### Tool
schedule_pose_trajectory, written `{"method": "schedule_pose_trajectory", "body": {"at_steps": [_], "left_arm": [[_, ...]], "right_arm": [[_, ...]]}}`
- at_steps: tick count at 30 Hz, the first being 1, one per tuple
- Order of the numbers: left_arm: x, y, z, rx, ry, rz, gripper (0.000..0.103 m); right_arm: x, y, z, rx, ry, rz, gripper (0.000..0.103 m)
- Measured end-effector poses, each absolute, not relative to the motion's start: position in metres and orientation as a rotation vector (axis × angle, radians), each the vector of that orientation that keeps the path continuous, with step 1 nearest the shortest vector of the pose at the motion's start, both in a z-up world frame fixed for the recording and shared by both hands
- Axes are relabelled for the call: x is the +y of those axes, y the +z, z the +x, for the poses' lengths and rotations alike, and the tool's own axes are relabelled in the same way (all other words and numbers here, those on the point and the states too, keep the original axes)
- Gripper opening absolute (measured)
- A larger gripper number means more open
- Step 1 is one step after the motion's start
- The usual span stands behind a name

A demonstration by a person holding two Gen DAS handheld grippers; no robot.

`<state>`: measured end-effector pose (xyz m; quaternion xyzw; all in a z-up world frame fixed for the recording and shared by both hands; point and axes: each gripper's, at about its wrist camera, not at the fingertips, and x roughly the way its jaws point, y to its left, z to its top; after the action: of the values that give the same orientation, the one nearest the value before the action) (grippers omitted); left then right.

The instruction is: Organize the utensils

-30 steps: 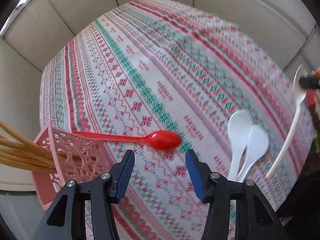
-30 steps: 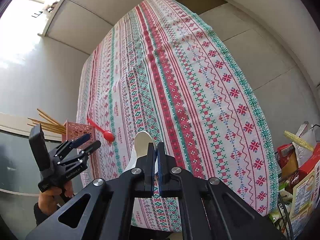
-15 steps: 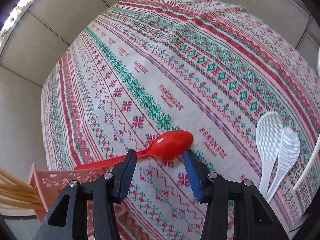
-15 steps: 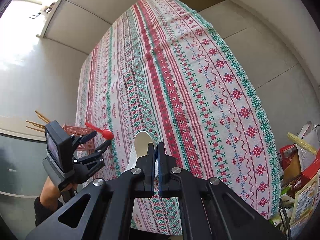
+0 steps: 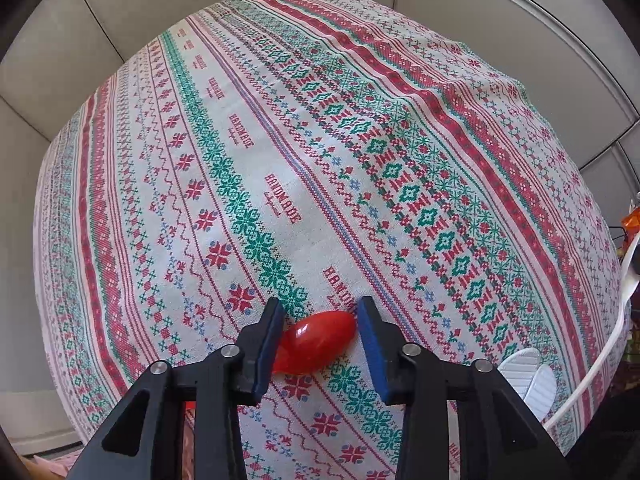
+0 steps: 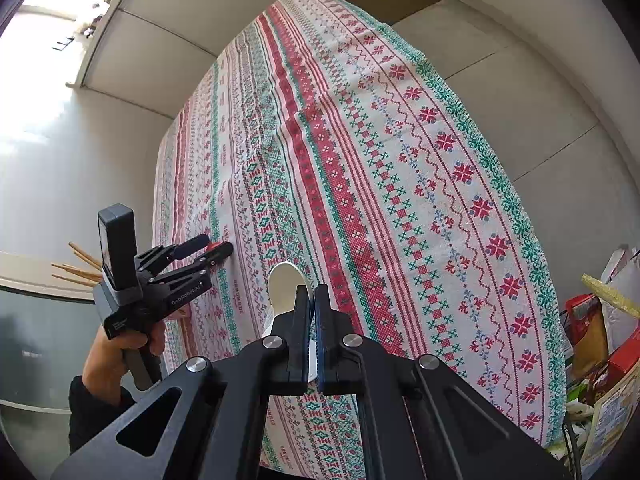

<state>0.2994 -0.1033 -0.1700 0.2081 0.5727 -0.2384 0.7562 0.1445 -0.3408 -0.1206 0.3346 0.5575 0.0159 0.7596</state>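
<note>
On the patterned tablecloth (image 5: 248,184), a red spoon (image 5: 316,346) is bracketed by the left gripper (image 5: 320,344) — jaws apart; a white spoon (image 6: 285,286) is clamped by the right gripper (image 6: 313,344).

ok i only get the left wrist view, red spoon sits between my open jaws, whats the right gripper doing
observer: the right gripper is shut on a white spoon, and the spoon's bowl pokes out ahead of the jaws
operator: and anything behind my left one that i cant see
observer: yes, chopsticks fan out just behind the body of the left gripper
</note>
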Motion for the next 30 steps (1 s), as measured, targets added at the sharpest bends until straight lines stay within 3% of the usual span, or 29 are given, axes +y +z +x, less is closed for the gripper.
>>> {"method": "schedule_pose_trajectory", "body": {"at_steps": [2, 4, 8, 10, 13, 20, 21, 24, 30], "left_arm": [[-0.108, -0.17, 0.301, 1.266, -0.519, 0.482, 0.034], [-0.115, -0.17, 0.302, 1.3, -0.531, 0.484, 0.013], [-0.131, -0.166, 0.295, 1.305, -0.581, 0.585, 0.017], [-0.136, -0.16, 0.288, 1.304, -0.613, 0.63, 0.036], [-0.138, -0.155, 0.278, 1.288, -0.628, 0.743, 0.049], [-0.12, -0.178, 0.281, 1.346, -0.555, 0.895, 0.049], [-0.114, -0.177, 0.28, 1.341, -0.558, 0.851, 0.05], [-0.1, -0.175, 0.292, 1.391, -0.58, 0.645, 0.04], [-0.116, -0.173, 0.281, 1.336, -0.614, 0.56, 0.038]], "right_arm": [[-0.341, -0.12, 0.146, 1.213, 0.027, 0.721, 0.002], [-0.342, -0.121, 0.147, 1.213, 0.028, 0.72, 0.002], [-0.342, -0.121, 0.149, 1.215, 0.039, 0.719, 0.002], [-0.343, -0.121, 0.148, 1.213, 0.045, 0.721, 0.002], [-0.345, -0.121, 0.148, 1.21, 0.045, 0.728, 0.002], [-0.345, -0.119, 0.149, 1.208, 0.054, 0.734, 0.002], [-0.345, -0.12, 0.149, 1.209, 0.054, 0.734, 0.002], [-0.345, -0.119, 0.148, 1.207, 0.053, 0.743, 0.002], [-0.344, -0.119, 0.151, 1.202, 0.059, 0.758, 0.002]]}}
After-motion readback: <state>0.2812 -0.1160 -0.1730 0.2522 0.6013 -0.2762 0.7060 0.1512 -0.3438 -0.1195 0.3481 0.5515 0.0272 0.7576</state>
